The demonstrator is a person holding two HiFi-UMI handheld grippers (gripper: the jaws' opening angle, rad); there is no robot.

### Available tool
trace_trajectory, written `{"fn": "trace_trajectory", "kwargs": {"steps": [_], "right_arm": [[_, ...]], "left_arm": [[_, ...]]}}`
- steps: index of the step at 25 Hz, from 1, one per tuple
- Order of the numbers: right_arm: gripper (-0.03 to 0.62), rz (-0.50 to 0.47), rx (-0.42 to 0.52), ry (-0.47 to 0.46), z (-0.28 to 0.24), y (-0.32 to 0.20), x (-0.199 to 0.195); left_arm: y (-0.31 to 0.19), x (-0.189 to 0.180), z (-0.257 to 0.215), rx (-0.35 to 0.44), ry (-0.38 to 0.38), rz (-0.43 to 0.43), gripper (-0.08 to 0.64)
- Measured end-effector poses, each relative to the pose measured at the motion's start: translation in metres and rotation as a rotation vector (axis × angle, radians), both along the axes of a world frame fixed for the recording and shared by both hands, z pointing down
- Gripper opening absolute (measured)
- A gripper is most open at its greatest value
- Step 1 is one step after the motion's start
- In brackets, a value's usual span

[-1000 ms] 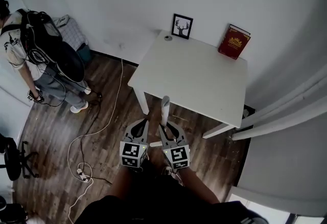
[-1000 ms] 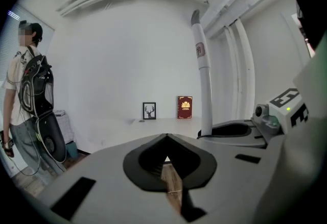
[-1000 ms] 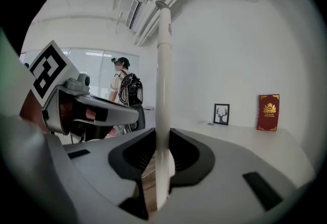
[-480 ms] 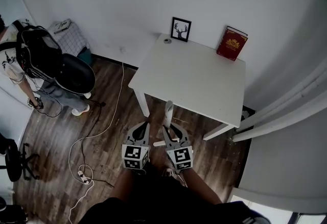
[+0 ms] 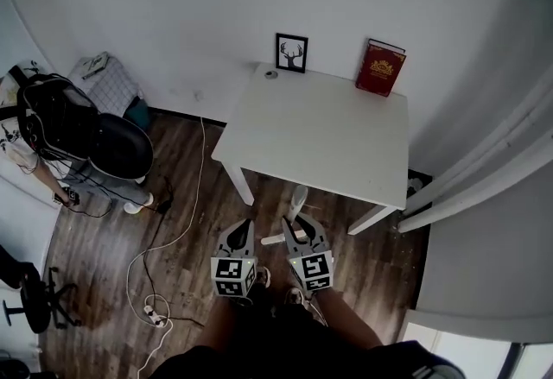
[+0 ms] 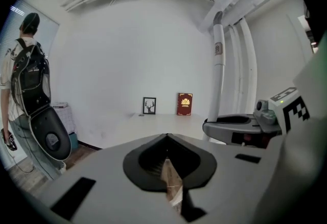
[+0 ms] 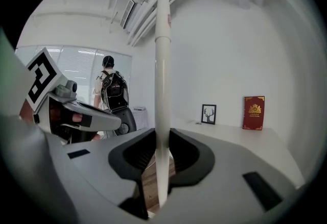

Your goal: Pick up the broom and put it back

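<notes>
A: So, where's the broom (image 7: 163, 90)?
B: Upright, its handle clamped in the right gripper (image 7: 162, 154), near the table (image 5: 320, 131) (its front edge).
A: Left gripper (image 6: 167, 141)?
B: Beside it, jaws together, nothing between them.

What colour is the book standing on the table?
The book is dark red with gold emblem; right gripper view shows it best.

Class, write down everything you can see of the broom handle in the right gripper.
The broom handle is a slim, smooth white pole, plastic-looking, with a stepped joint and a small label near its top. It stands almost upright, clamped between the right gripper's fingers, just in front of the white table. Its brush end cannot be made out.
</notes>
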State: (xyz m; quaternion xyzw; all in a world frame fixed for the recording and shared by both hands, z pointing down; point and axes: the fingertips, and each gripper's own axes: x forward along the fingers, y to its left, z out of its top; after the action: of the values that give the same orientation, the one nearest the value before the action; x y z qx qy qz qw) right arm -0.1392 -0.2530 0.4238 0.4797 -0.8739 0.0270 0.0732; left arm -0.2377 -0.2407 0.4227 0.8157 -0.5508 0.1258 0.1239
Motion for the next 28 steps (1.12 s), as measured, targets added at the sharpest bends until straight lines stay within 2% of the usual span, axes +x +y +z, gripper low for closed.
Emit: {"fn": "trace_trajectory", "kwargs": {"steps": [5,9,17,24,28], "right_arm": [[0.098,0.131,-0.032,-0.002,0.007,-0.008,0.018],[0.098,0.22,-0.056,0.005,0.015,-0.012,0.034],[0.098,0.484,-0.124,0.036,0.039,0.006,0.098],[0.098,0.802,-0.132,0.022,0.038,0.038,0.173],[0.098,1.051,-0.13,0.006,0.03,0.082,0.234]], "left_arm": [[-0.022,0.028,0.011,-0.032,0.0,0.166,0.001],[-0.047,0.055,0.011,-0.017,0.02,0.275,0.002],[-0.058,0.13,0.021,-0.034,0.057,0.547,0.0],[-0.044,0.199,0.025,-0.037,0.079,0.793,0.0],[-0.006,0.242,0.033,-0.078,0.122,0.932,0.0]]}}
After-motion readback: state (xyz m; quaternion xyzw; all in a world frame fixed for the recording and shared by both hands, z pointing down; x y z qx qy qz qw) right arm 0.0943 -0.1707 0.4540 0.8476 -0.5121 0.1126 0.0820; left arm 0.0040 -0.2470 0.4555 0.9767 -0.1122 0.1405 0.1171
